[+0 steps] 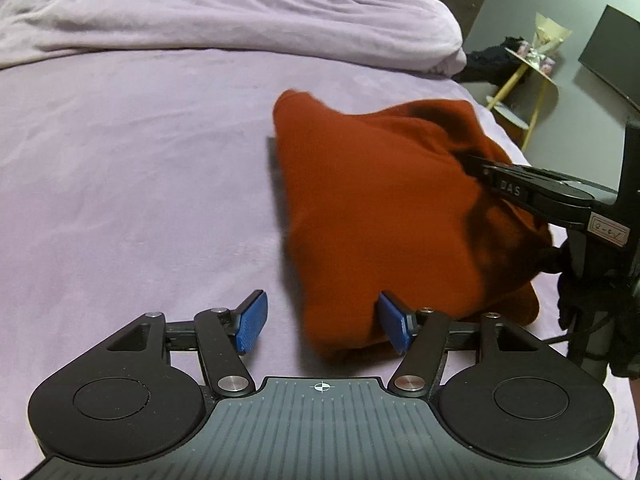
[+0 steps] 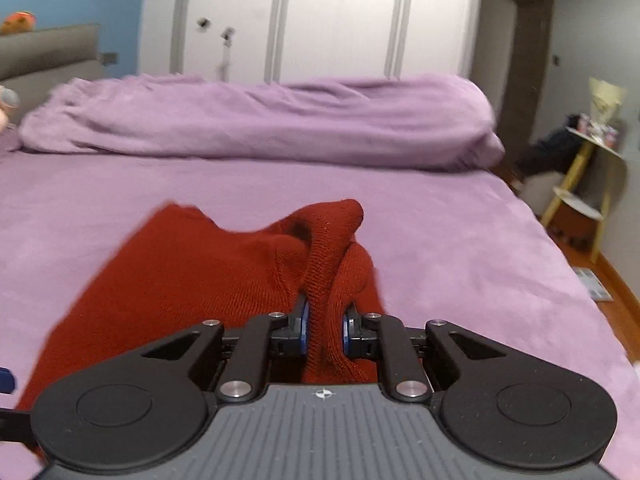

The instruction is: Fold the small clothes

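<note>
Right claw (image 2: 324, 330) pinches the red sweater's (image 2: 208, 272) bunched fold; left claw (image 1: 322, 322) spread at its near edge.

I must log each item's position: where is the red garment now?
The red garment lies on the purple bed sheet, right of centre in the left wrist view; the right gripper pinches a fold of it, with the open left gripper beside it.

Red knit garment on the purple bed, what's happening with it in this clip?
A person with two handheld claws is folding a red knit garment on a bed with a purple sheet. The right claw is clamped on a bunched fold of it and lifts that part. The left claw is open at the garment's near edge, gripping nothing. A rolled purple duvet lies behind.
</note>
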A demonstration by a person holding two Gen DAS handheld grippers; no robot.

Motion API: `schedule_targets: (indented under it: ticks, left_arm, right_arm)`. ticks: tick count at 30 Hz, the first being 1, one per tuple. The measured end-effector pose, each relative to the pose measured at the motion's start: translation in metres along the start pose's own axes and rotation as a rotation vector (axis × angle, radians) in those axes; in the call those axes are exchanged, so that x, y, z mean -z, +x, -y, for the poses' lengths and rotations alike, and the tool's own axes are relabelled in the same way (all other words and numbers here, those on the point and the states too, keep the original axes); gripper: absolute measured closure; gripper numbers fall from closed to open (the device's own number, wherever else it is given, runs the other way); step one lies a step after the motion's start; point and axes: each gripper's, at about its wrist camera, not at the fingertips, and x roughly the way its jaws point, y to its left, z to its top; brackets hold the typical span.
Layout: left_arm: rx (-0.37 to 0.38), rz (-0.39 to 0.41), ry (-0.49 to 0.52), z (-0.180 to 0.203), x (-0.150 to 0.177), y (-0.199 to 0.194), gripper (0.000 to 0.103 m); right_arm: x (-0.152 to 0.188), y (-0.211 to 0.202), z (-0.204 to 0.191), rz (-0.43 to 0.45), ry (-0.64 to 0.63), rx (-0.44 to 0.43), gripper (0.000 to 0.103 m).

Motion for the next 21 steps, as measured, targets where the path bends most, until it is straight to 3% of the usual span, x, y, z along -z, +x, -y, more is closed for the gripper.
schedule_targets:
  ticks: [3, 8, 12, 14, 16, 21]
  left_arm:
    - [0.016, -0.019, 0.013, 0.008, 0.001, 0.008, 0.036]
    - [-0.007, -0.048, 0.051, 0.017, 0.003, 0.017, 0.035]
    - [-0.014, -0.042, 0.053, 0.014, 0.005, 0.013, 0.035]
    - [-0.008, -0.039, 0.054, 0.015, 0.007, 0.011, 0.035]
    - [-0.002, -0.040, 0.067, 0.018, 0.011, 0.009, 0.035]
    - [-0.010, -0.082, 0.073, 0.026, 0.021, 0.020, 0.035]
  right_arm:
    - [0.015, 0.006, 0.009, -0.042, -0.020, 0.048, 0.090]
    - [0.022, 0.007, 0.030, -0.111, 0.121, -0.011, 0.088]
    - [0.028, -0.021, 0.063, -0.091, 0.322, -0.117, 0.079]
    - [0.042, -0.045, 0.078, -0.065, 0.416, -0.154, 0.066]
    - [0.061, -0.067, 0.090, -0.048, 0.494, -0.179, 0.046]
    - [0.093, -0.082, 0.087, -0.076, 0.605, -0.250, 0.042]
